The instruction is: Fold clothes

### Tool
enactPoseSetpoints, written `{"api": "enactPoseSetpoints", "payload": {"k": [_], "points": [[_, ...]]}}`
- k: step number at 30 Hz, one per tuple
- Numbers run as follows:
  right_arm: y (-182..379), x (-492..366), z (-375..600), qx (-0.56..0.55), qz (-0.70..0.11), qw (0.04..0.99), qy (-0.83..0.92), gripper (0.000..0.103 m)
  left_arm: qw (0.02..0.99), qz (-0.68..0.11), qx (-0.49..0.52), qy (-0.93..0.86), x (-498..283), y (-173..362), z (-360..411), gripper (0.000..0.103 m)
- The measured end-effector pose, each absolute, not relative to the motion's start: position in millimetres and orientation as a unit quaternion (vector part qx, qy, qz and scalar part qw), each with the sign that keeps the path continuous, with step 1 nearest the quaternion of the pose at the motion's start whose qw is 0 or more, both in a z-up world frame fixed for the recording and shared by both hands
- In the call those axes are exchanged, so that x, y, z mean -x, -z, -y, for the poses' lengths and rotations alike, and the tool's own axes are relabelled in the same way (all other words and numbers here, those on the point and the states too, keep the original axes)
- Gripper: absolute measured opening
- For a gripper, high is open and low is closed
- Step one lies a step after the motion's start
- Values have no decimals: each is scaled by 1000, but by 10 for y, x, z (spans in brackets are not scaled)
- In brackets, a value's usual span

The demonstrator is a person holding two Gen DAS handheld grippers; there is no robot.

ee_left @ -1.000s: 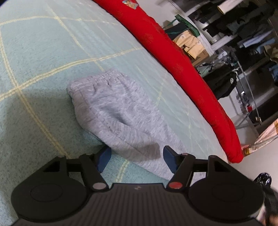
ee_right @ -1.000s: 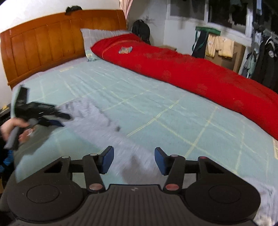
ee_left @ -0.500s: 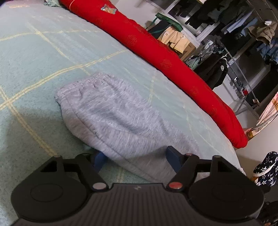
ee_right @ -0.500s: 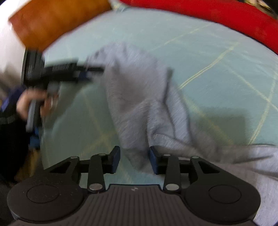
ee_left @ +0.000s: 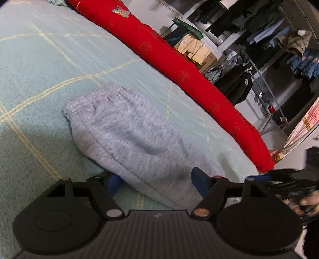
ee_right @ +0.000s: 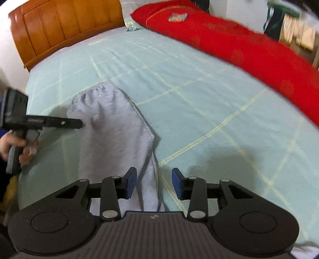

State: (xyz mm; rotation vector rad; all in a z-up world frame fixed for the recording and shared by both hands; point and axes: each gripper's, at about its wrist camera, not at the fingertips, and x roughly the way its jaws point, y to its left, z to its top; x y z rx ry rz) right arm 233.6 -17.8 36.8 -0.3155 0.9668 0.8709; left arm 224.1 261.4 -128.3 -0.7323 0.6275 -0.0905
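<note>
Grey sweatpants (ee_right: 111, 127) lie on bed (ee_right: 199, 103), near-left, legs laid together, further folds left; left gripper (ee_left: 155, 179) jaws just widened, open astride cloth; right gripper (ee_right: 154, 183) narrowed, apart, leg between, ungripped.

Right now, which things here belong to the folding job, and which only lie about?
For the job:
grey sweatpants
left hand-held gripper
right hand-held gripper

Just lying about:
red quilt
pillow
hanging clothes

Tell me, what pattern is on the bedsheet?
Pale green bedsheet with a yellow grid; clearest from the right wrist.
</note>
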Motion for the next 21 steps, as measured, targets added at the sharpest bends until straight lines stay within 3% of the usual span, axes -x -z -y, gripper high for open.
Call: {"api": "enactPoseSetpoints", "payload": {"k": [6,7,8,9,10,11,21], "points": [[143,-2508,-61,143,-486,757,-413,44,885,-286,365,38,-2247,1307,-2692,75],[168,-2485,-79,146,-482,759,-412,42,887,-283,365,33,-2248,1312,-2705,69],[166,-2458,-91,148,-477,761,-415,31,889,-283,359,22,-2255,1313,-2712,50],[147,-2427,-98,151,-472,761,-418,9,893,-286,349,8,-2269,1310,-2711,39],[125,-2404,-114,155,-468,763,-418,6,895,-288,341,-2,-2283,1306,-2715,21],[106,-2391,-139,160,-465,765,-415,5,896,-290,337,-5,-2299,1304,-2728,16],[-288,-2952,-106,125,-424,818,-370,4,923,-265,278,-3,-2685,980,-2930,7]]}}
